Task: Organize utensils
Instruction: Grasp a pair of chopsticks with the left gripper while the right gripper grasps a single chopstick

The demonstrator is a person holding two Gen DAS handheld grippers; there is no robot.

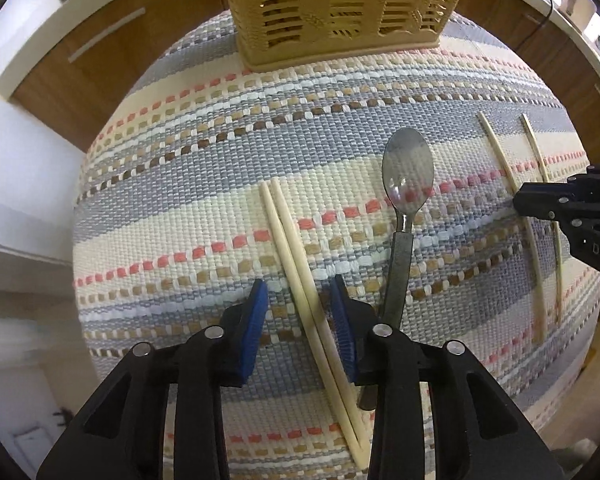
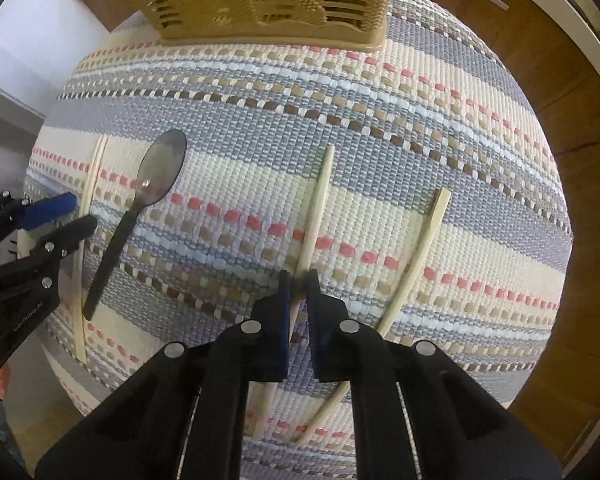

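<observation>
A tan slotted utensil basket (image 1: 340, 4) stands at the far end of a striped woven mat (image 1: 204, 160). My left gripper (image 1: 300, 304) is open, its blue pads astride a pair of pale chopsticks (image 1: 296, 256) lying on the mat. A metal spoon (image 1: 406, 184) lies just right of them. In the right wrist view my right gripper (image 2: 298, 280) has its jaws closed narrowly around one chopstick (image 2: 318, 208); a second chopstick (image 2: 424, 240) lies to its right. The basket (image 2: 260, 0), spoon (image 2: 156, 184) and left gripper (image 2: 66, 216) show there too.
The mat covers a round table; its edge drops off on all sides. Wooden cabinets (image 1: 80, 60) and a white counter edge (image 2: 572, 28) stand behind. The right gripper's black body (image 1: 572, 208) sits over the right chopsticks in the left wrist view.
</observation>
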